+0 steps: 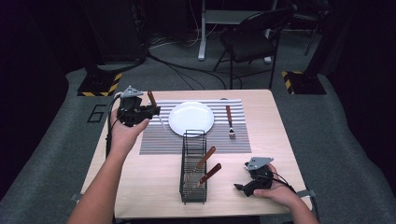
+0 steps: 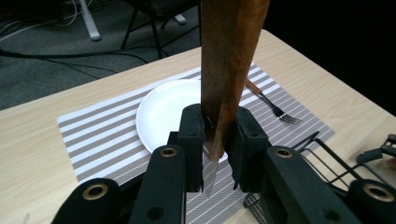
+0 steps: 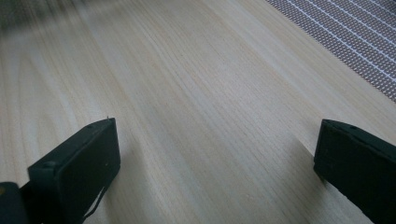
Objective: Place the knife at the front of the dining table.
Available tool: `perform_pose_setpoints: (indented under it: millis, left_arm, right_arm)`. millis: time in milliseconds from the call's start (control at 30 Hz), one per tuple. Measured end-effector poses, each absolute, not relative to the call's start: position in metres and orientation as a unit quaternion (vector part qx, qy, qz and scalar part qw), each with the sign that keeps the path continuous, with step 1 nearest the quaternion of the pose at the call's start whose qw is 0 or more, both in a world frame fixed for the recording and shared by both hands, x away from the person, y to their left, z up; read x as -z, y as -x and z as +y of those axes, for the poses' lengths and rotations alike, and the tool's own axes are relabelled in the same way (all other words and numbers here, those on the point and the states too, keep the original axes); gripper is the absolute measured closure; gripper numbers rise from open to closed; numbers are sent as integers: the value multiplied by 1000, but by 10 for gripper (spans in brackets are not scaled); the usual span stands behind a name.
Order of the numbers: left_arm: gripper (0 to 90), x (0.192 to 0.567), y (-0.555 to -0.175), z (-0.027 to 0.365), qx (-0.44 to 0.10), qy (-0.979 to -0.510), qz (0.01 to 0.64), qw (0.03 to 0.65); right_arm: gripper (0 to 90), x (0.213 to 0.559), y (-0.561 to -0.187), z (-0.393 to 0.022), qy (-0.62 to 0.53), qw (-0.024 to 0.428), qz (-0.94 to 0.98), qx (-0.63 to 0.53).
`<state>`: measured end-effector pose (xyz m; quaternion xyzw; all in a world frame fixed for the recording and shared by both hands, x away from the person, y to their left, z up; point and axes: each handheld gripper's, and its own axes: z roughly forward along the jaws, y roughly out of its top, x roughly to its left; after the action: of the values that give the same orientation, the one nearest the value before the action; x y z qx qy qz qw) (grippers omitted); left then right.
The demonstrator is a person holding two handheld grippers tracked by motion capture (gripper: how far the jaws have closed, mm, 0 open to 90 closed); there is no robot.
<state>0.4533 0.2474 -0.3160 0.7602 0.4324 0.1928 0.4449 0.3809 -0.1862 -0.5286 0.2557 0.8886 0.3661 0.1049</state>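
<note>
A knife (image 2: 229,70) with a tapered brown wooden handle and thin metal blade stands nearly upright, pinched in the left claw (image 1: 150,111) above the left edge of the striped woven placemat (image 1: 159,142), beside the round white plate (image 1: 191,118). The left forearm reaches up the pale wood-grain table (image 1: 144,186). The right claw (image 1: 239,186) rests low near the black wire basket (image 1: 193,196), its jaws spread wide and empty.

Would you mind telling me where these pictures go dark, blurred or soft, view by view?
High view: the table is evenly lit, the surrounding room falls into near black. Left gripper view: the wooden knife handle clamped in the left hand-held gripper looms large and slightly soft. Right gripper view: the far tabletop smears at top left, and the jaws cast soft shadows.
</note>
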Motion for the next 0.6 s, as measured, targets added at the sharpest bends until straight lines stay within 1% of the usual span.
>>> perform_pose_setpoints:
  millis: [333, 600]
  left_arm:
    - [763, 333, -464, 257, -198, -749, 458, 435]
    - [764, 354, -473, 269, -199, -742, 484, 419]
  right_arm:
    - [0, 529, -381, -186, -254, 107, 888, -368]
    - [0, 529, -381, -186, -255, 107, 888, -368]
